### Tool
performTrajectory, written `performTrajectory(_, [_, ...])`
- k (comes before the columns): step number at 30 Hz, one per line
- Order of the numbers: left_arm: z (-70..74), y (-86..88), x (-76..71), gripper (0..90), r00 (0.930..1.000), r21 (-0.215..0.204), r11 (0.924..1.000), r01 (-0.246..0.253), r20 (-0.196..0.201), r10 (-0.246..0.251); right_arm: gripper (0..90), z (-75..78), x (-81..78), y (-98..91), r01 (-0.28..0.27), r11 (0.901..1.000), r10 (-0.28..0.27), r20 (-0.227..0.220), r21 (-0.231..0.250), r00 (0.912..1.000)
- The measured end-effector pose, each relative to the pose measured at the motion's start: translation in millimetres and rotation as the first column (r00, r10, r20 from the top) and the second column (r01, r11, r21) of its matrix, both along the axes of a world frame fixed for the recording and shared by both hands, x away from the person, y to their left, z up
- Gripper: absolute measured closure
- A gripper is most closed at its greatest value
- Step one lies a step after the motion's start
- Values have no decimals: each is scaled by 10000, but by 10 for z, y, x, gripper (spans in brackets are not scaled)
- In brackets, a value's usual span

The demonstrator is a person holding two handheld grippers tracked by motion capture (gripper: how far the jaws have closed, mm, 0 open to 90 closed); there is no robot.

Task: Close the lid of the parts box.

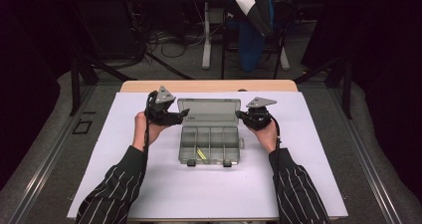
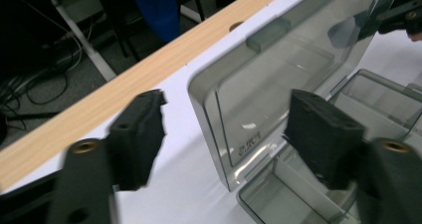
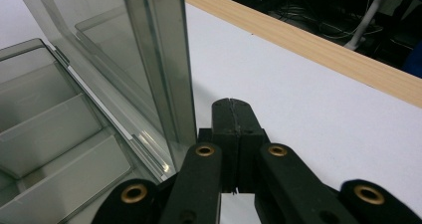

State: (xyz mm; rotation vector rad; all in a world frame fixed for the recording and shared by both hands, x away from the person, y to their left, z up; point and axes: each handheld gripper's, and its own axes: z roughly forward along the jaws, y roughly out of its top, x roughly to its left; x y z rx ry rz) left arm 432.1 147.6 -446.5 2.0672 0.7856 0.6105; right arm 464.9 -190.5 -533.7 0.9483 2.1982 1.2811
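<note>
A smoky clear plastic compartment box lies open mid-table, its lid standing upright at the back. A small yellow item lies in a front compartment. My left gripper is at the lid's left edge. In the left gripper view its jaws stand open, with the lid's left corner between the pads and untouched. My right gripper is by the lid's right edge. Its jaws are shut with nothing in them, just beside the lid's edge. The other gripper shows behind the lid.
The box rests on a white mat over a wooden table. Beyond the table's far edge are a chair draped with a blue and white garment, table legs and floor cables.
</note>
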Motion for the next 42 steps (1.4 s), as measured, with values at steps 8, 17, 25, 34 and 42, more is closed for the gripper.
performTrajectory(8, [41,33,9,650,9986,139,9991,403,337,-408,900,18,-7,-6,30,10000,-30,3,-88,10000])
performTrajectory(17, [40,71,18,742,9962,409,9967,702,481,-722,855,97,-50,-68,11,9999,-12,-65,-171,10000])
performTrajectory(25, [38,72,17,755,9965,451,9965,704,426,-723,751,320,-199,-228,-75,9998,75,-1,-185,10000])
performTrajectory(34, [25,89,22,765,9968,284,9969,739,291,-747,677,547,-344,-239,-665,9976,666,16,-198,9978])
performTrajectory(42, [27,99,25,767,9964,229,9963,825,198,-829,655,675,-347,-36,-804,9965,810,244,-238,9964])
